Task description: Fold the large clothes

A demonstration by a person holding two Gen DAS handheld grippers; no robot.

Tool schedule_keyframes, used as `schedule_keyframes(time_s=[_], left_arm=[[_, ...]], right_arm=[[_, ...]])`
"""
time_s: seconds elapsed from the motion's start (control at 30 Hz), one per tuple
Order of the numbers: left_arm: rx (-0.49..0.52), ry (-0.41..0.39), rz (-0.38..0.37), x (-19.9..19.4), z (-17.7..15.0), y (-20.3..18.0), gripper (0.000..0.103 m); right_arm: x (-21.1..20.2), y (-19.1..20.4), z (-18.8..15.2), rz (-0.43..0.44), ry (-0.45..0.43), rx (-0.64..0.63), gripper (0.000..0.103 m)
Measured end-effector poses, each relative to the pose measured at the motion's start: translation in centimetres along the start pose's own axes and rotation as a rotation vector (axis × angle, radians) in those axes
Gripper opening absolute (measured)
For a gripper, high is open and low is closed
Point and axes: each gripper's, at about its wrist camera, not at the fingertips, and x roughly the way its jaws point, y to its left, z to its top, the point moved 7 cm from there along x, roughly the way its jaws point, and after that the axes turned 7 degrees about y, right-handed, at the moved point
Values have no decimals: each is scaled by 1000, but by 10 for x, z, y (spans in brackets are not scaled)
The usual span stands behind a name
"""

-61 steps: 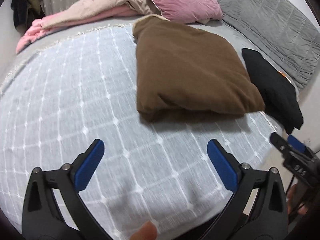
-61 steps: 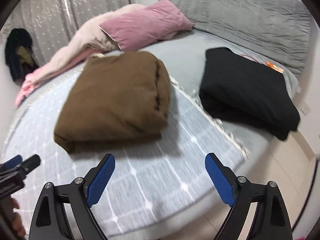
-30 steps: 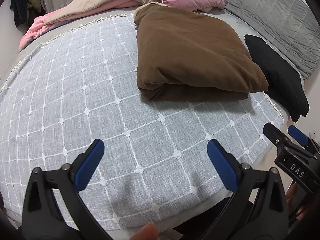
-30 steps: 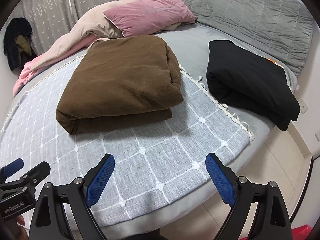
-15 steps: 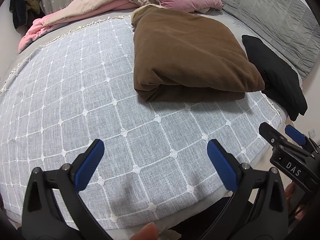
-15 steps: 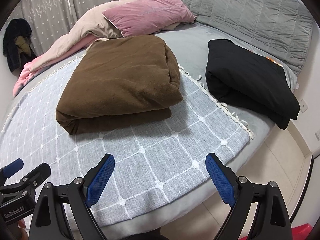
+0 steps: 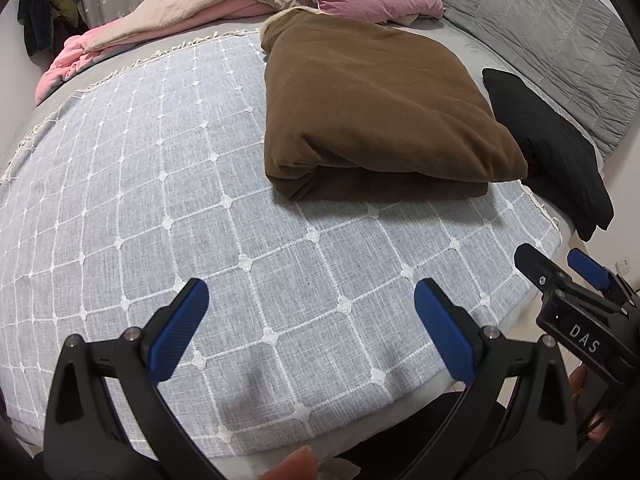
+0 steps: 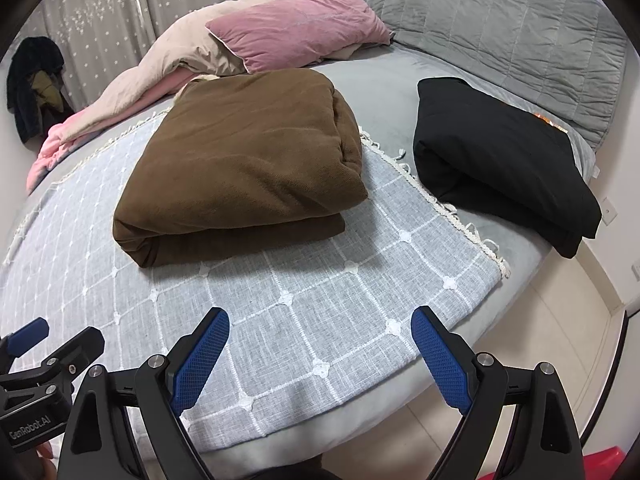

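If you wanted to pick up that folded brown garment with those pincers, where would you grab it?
Probably at the near rounded fold of the brown garment, at its front left corner, coming in low from the bed's front edge. There the layers wrap into one thick roll, so a pinch should catch all of them. The left tool and right tool both stand open and empty, short of it.

Left tool point(image 7: 310, 322) and right tool point(image 8: 320, 350) side by side, jaws wide, empty.

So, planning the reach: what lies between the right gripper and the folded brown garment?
Only bare checked blanket between right gripper and brown garment, in the right wrist view.
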Motion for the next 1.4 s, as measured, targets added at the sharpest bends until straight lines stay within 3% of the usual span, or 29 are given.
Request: schedule_keyframes(time_s=[1.4], left_arm=[[-5,26,-6,5,-6,1,102]], right_arm=[[2,3,-1,-10,10,-10,93]])
